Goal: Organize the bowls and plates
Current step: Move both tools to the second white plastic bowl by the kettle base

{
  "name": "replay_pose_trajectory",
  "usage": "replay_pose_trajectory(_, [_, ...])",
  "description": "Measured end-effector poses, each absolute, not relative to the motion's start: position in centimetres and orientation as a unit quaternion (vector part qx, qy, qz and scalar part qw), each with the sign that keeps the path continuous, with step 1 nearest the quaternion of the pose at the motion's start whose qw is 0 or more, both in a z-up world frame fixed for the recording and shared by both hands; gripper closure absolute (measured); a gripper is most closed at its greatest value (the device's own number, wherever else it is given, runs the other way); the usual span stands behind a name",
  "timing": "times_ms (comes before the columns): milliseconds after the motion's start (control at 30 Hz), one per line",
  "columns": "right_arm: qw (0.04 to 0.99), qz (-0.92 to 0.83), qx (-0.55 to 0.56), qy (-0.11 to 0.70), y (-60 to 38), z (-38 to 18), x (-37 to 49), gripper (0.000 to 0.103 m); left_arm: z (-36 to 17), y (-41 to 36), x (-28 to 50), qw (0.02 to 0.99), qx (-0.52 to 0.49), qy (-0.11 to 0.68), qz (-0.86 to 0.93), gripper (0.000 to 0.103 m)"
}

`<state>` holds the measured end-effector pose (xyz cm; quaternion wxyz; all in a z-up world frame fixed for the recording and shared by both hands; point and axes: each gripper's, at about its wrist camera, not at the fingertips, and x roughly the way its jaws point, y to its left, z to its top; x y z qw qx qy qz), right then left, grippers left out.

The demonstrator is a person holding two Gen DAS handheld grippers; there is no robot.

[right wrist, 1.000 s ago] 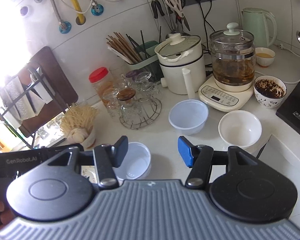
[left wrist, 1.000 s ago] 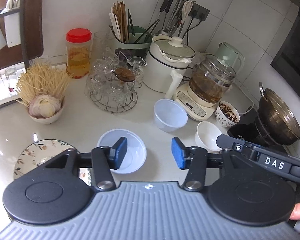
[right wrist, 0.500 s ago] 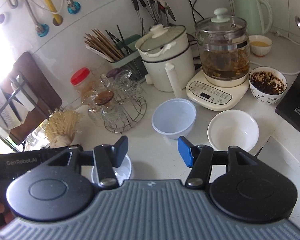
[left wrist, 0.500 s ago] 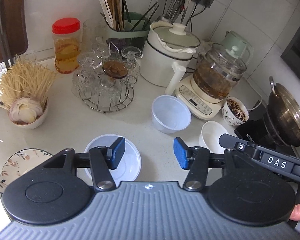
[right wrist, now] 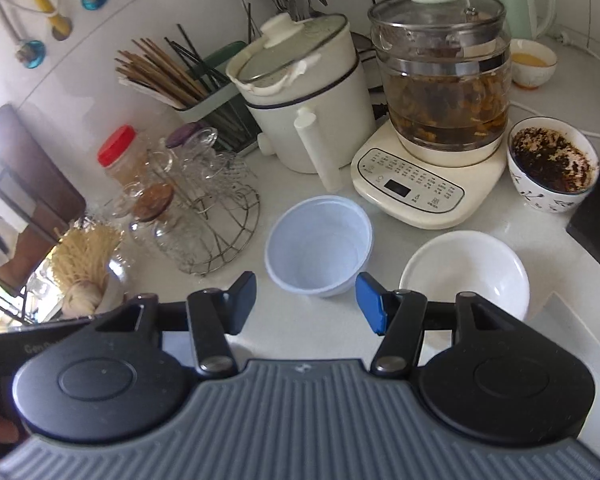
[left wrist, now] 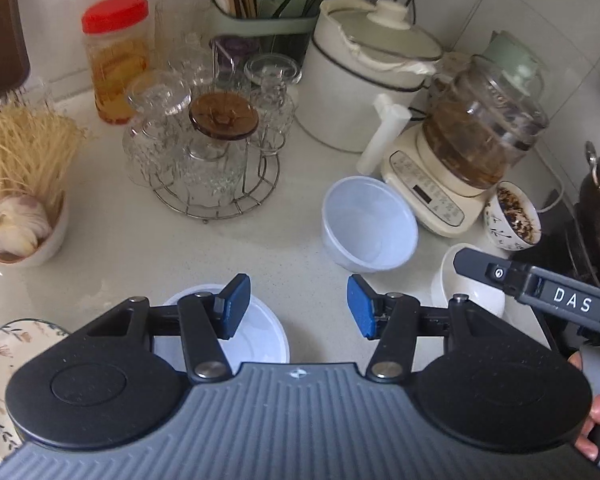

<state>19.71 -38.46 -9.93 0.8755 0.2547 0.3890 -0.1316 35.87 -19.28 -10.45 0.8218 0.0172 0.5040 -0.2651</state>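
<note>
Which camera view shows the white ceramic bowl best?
The right wrist view. There the white ceramic bowl shows almost whole, with its empty inside visible; only its near rim is hidden behind the right gripper. In the left wrist view the bowl is mostly covered by the other handheld gripper device.

A red-lidded clear plastic jar [left wrist: 114,56] is standing beside a wire rack of upturned glasses [left wrist: 208,152]; a white lidded electric pot [right wrist: 304,92] is sitting beside a glass kettle of brown tea [right wrist: 444,76].

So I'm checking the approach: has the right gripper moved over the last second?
Yes. The right gripper has come forward and down toward the counter: the translucent plastic bowl and glass kettle now loom larger and nearer its open fingertips.
</note>
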Motion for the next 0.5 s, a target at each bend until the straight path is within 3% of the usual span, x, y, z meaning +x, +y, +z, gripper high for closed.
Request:
replay_pose_trajectory(400, [0.860, -0.133, 0.251, 0.424, -42.3, -14.3, 24.5, 0.046, -14.9, -23.5, 40.4, 0.792, -0.028, 0.542, -0.279, 0.044])
replay_pose_trajectory(500, [0.861, -0.128, 0.252, 0.423, -43.0, -15.2, 25.3, 0.051, -16.3, -24.9, 41.5, 0.779, -0.031, 0.558, -0.283, 0.045])
